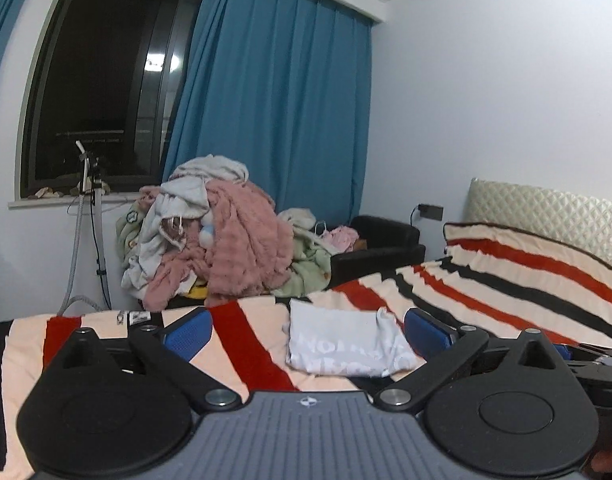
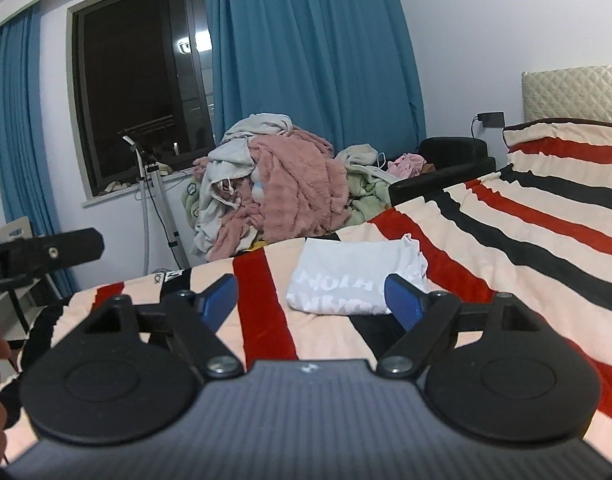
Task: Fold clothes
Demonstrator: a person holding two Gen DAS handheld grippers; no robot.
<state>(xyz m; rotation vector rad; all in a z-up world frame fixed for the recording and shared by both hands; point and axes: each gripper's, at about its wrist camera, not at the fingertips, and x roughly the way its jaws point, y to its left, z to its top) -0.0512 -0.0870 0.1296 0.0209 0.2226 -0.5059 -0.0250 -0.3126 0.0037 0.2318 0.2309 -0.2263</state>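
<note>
Folded white shirt (image 1: 346,340) flat on a striped blanket (image 1: 506,276), cream with red and black bands, spread over a bed. Grey letters on the shirt, upside down, too blurry to read. One loose bit of white cloth sticking up at the far right corner of the shirt. Left claw (image 1: 306,332) wide open, with nothing between its blue fingers (image 1: 188,334); only the blanket and the shirt behind the gap, and no touching. Right claw (image 2: 312,300) open too, a bit less wide, holding nothing. Right blue finger of that claw in front of the near right corner of the shirt (image 2: 346,280); cannot tell if touching or just hanging above. Both claws low over the near part of the bed, pointing toward the far wall. Just past the bed, a big messy pile of clothes (image 1: 222,240): fluffy pink on top, white and pale green mixed in. Right of the pile, a black seat (image 1: 382,248) with more small clothes on it. Behind all that, long blue curtains (image 1: 282,100) beside a dark window (image 1: 102,92). Thin metal stand (image 1: 94,232) with a hose under the window. Padded cream headboard (image 1: 554,216) at the far right end of the bed. Black part of the other claw (image 2: 46,256) sticking in at the left edge of the right view.
</note>
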